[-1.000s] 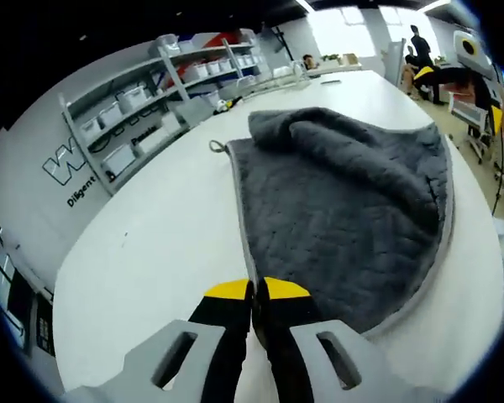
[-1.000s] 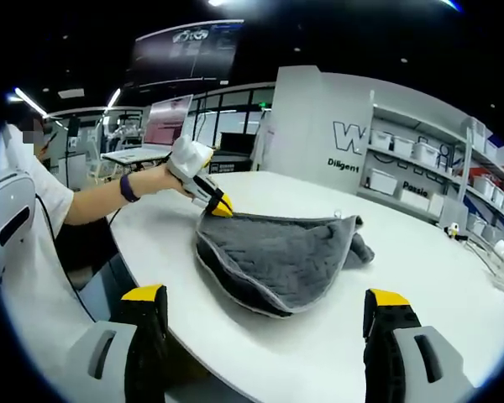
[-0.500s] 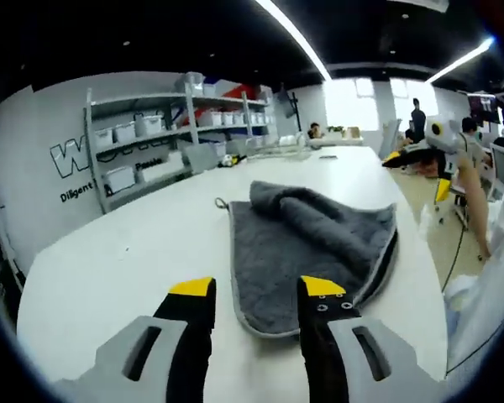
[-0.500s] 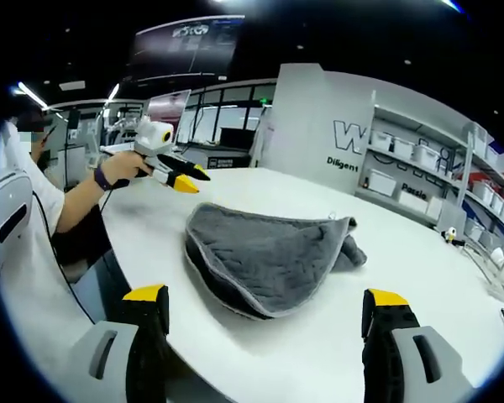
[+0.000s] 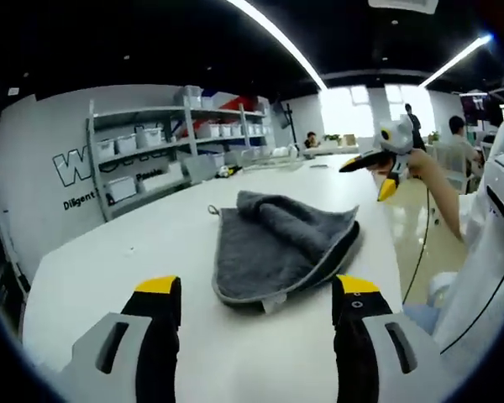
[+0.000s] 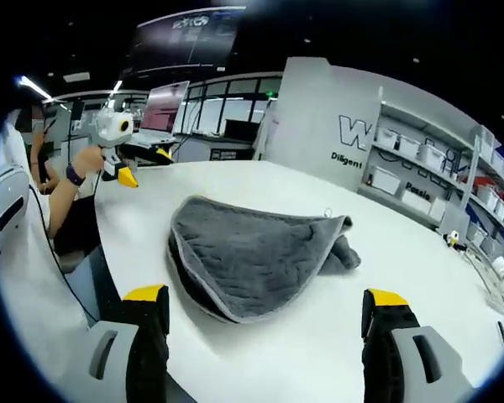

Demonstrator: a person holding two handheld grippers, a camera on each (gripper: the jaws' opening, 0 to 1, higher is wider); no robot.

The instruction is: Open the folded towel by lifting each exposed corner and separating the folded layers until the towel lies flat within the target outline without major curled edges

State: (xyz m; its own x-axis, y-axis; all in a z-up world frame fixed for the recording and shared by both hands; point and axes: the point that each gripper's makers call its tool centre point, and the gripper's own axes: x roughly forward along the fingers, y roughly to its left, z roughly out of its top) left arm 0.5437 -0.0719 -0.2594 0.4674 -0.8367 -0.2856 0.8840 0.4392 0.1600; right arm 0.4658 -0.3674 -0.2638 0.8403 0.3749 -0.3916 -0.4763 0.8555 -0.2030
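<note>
One white table [image 5: 134, 252] carries one grey towel [image 5: 277, 248], which lies folded and bunched near the table's middle with a small loop at one corner. On the wall beyond the table, one shelving rack [image 5: 160, 155] holds rows of white bins; the wall lettering starts with a large "W" and below it "Diligent". Two grippers hover off the towel: the left gripper [image 5: 256, 302] and the right gripper [image 6: 265, 311], both with jaws spread wide and empty.
</note>
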